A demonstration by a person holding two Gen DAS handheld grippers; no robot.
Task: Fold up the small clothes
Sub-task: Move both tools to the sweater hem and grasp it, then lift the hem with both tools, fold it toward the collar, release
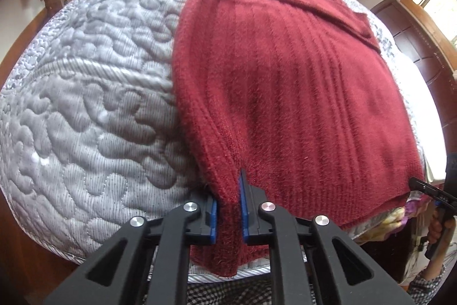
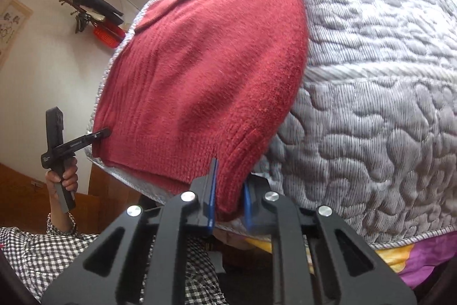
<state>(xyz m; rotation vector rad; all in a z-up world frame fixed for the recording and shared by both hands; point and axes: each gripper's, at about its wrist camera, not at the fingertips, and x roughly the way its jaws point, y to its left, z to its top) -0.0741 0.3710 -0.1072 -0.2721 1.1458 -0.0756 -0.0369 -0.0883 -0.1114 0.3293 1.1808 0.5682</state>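
Fingers of the left gripper and of the right gripper each pinch a near hem corner of the red sweater, which lies flat on the quilted mattress. Sleeves look folded inward already; judging by this, folding the hem toward the collar remains.

Both the left gripper and the right gripper are matte black plastic, with cut-out linkage arms pinned by round silver screws and with blue pads lining the fingers. The person wears a black-and-white checked sleeve.
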